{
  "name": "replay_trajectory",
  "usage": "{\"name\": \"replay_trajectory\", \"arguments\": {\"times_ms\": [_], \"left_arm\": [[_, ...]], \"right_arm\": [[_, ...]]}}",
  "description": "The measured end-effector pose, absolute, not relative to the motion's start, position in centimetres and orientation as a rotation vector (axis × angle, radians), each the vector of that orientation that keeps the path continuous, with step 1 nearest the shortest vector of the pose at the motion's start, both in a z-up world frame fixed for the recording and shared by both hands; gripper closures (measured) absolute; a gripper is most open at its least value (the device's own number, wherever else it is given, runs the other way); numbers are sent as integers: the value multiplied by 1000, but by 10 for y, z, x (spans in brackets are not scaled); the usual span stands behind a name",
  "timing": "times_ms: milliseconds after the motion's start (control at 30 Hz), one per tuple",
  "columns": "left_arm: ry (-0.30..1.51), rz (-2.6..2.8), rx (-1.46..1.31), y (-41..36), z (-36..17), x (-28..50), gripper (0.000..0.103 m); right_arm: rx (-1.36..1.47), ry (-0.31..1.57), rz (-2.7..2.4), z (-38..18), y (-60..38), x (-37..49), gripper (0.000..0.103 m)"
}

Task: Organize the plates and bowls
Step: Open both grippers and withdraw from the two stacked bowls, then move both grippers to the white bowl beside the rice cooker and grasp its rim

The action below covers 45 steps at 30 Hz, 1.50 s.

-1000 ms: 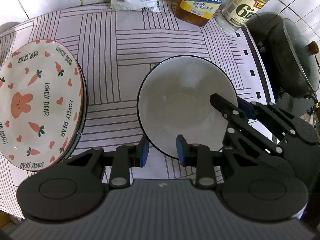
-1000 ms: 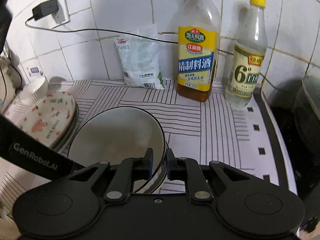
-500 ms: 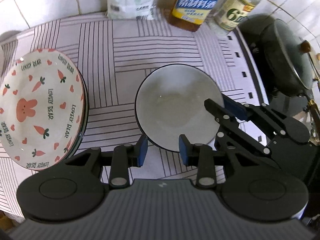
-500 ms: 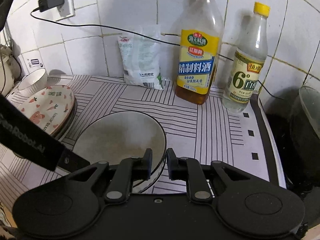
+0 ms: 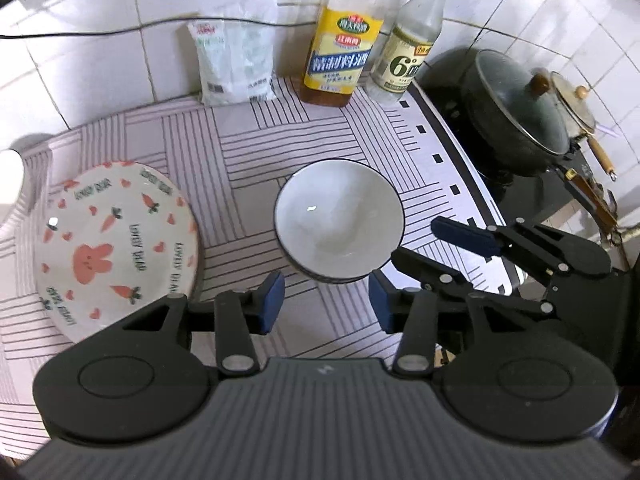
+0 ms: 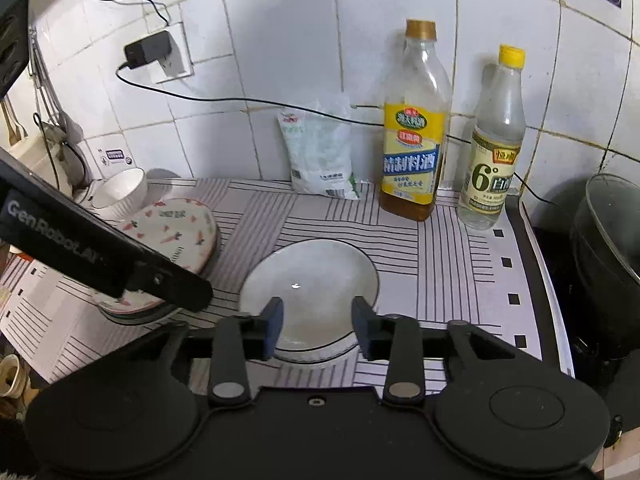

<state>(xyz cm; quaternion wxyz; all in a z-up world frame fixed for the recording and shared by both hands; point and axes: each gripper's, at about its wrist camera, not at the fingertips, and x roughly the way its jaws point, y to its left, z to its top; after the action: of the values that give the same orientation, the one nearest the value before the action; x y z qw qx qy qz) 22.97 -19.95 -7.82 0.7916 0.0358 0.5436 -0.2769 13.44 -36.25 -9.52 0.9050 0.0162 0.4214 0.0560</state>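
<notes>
A white bowl with a dark rim [image 5: 339, 220] [image 6: 308, 288] stands alone on the striped cloth. Left of it is a stack of carrot-and-rabbit plates [image 5: 116, 248] [image 6: 176, 232]. My left gripper [image 5: 326, 305] hovers above the bowl's near side. Its jaws are opening and nothing is between the pads. My right gripper [image 6: 318, 320] [image 5: 416, 240] hangs over the bowl's right rim, jaws also opening. The rim shows in the gap below, untouched. One finger [image 6: 172, 284] of the left gripper crosses the right wrist view in front of the plates.
A white ribbed bowl [image 6: 120, 192] sits behind the plates. A white bag [image 5: 236, 64], a yellow-labelled bottle [image 5: 340, 56] and a clear bottle [image 5: 408, 52] line the tiled wall. A lidded dark pot [image 5: 516, 108] stands on the stove at right. A cable [image 6: 240, 100] runs along the wall.
The right gripper, earlier shut on the bowl's rim, has opened and let go. The left jaws have widened too. Both grippers have risen and drawn back, and the bowl stays on the cloth.
</notes>
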Motion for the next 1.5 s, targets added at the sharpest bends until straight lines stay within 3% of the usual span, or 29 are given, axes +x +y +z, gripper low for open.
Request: {"name": "replay_trajectory", "arguments": {"times_ms": [233,367,433,467,800,1033,1267,1500], "left_arm": [[1104,-614,111,-142,-63,222,47],[1066,-607,117,-97,-59,222,40],[1048,-597,105,-72,-57,224,35],[1038,-590,92,-56,-57,226,33],[930,-442,17,77,-65,271,7],[876,-326,-11,139,-87,327,6],[926,-260,-127,167,-127,380,7],[1008,-204,-194,171,-166,414,12]], "right_arm": [[48,838,99,-80,-324,122,31],[31,831,88,-71,-292,122,25],[17,815,98,-66,-273,124,9],[13,798,107,-63,-264,126,8],[-30,681,242,-66,-158,176,6],[135,745,277,-106,-118,243,7],[252,772,252,-145,-85,302,16],[249,826,186,-184,-66,346,34]]}}
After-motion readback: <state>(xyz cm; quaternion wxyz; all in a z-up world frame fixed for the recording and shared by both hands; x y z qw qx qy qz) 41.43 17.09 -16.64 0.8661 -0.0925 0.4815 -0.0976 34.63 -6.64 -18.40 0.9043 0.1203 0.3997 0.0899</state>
